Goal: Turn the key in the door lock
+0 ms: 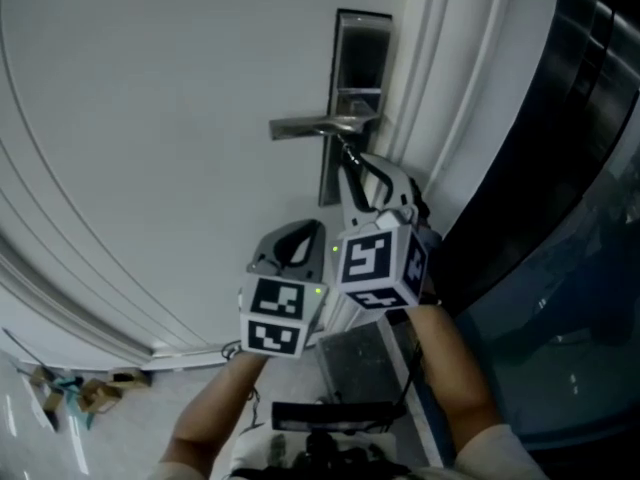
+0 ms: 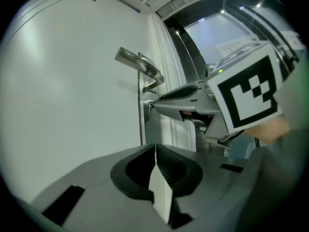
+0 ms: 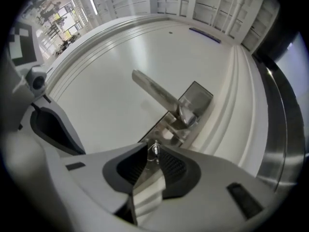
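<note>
Key (image 3: 154, 150), small, thin, bright metal: judged light, rigid and slippery, so grip it flat across its head. It sits in the silver lock plate (image 3: 197, 98), just beside the lever handle (image 3: 155, 92), between the tips of the right tool (image 1: 348, 160). That tool is narrowly parted, its pads apparently not pressing. The left tool (image 2: 155, 148) is closed, empty and nearer.
</note>
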